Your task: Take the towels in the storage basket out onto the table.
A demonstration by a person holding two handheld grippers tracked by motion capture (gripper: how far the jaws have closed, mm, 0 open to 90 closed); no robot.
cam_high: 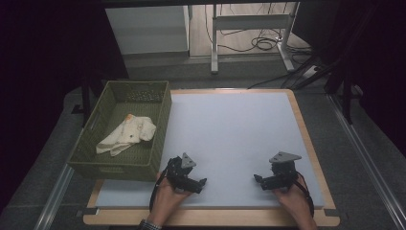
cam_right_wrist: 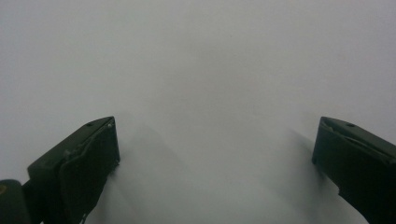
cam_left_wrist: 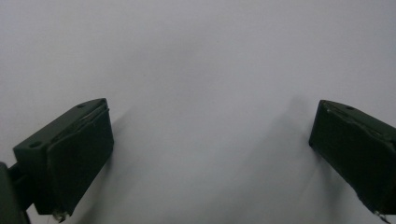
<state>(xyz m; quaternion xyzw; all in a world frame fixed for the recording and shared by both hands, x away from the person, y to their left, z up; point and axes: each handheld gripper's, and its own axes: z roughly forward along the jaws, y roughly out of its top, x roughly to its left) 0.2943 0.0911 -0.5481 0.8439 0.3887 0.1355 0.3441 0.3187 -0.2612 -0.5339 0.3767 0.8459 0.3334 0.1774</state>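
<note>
Cloth [cam_high: 127,135] lies crumpled in the green basket [cam_high: 160,125] at the far left, likely waiting to be picked up. Both grippers, left [cam_high: 201,184] and right [cam_high: 258,181], rest on the near mat [cam_high: 234,129], jaws wide and empty, seemingly ready to start.

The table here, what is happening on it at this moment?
A person holds a tool in each hand over the pale mat. The left tool and the right tool both have open jaws with nothing between them. A cream cloth lies crumpled inside the green basket at the mat's left edge, apart from both tools.
</note>
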